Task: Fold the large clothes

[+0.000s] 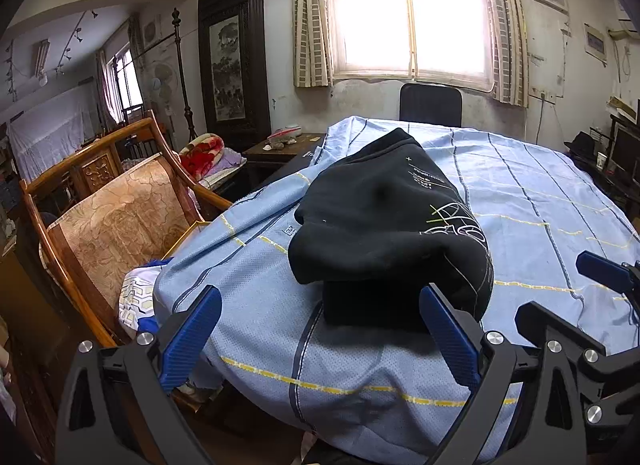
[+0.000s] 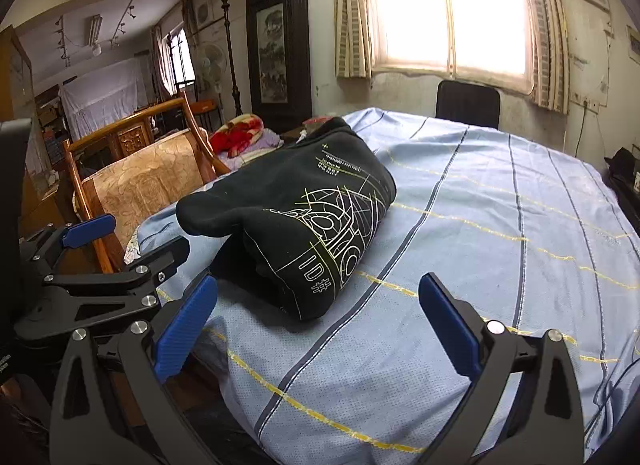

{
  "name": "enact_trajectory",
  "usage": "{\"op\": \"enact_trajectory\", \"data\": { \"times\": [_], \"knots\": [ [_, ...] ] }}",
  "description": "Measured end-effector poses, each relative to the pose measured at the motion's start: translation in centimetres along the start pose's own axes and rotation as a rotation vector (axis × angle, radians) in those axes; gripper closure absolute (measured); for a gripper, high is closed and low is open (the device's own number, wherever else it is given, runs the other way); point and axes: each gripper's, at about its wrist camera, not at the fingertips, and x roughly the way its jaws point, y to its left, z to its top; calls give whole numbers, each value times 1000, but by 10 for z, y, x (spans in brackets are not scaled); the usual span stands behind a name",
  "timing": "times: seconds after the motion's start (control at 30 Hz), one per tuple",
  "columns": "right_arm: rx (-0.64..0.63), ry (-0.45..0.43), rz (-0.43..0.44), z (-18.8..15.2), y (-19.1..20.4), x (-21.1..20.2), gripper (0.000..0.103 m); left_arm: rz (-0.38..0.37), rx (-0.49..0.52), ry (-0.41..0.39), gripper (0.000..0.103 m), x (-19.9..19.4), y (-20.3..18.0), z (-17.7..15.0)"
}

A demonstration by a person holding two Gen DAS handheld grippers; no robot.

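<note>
Black fabric, a folded sweatshirt [image 1: 384, 225] with pale line graphics and small print on it, sits bundled on a light blue sheet [image 1: 540, 201] crossed by dark and yellow stripes. The bundle lies near the sheet's close edge and toward its left side, with one rounded fold hanging over a flatter layer beneath.

Both tools are held low at the near edge of the sheet, pointing forward and a little downward across it toward the window [image 1: 412, 13]. The left gripper [image 1: 320, 339] has its blue pads spread wide, one pad over the sheet's drooping left corner, the other just in front of the sweatshirt's near end; nothing is between them and they are not on the fabric. The right gripper [image 2: 318, 325] is likewise spread wide and empty, its pads framing the near end of the sweatshirt [image 2: 296, 209] without touching it. The two tools sit side by side, close together: the left gripper's black frame and a blue pad show at the left of the right wrist view, and the right gripper's frame shows at the right edge of the left wrist view.

Left of the sheet stands a wooden chair [image 1: 108, 205] with a patterned tan back, and a dark chair [image 1: 431, 104] stands under the window at the far side.
</note>
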Motion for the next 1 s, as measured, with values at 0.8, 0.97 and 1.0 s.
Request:
{"op": "enact_trajectory", "data": {
  "times": [0.8, 0.97, 1.0],
  "knots": [
    [31, 62, 15, 41, -9, 17, 5, 10, -5, -1, 4, 14, 2, 34],
    [38, 70, 15, 41, -11, 21, 5, 8, -5, 9, 4, 19, 2, 36],
    [39, 71, 14, 41, -11, 21, 5, 8, -4, 10, 4, 19, 2, 36]
  ]
}}
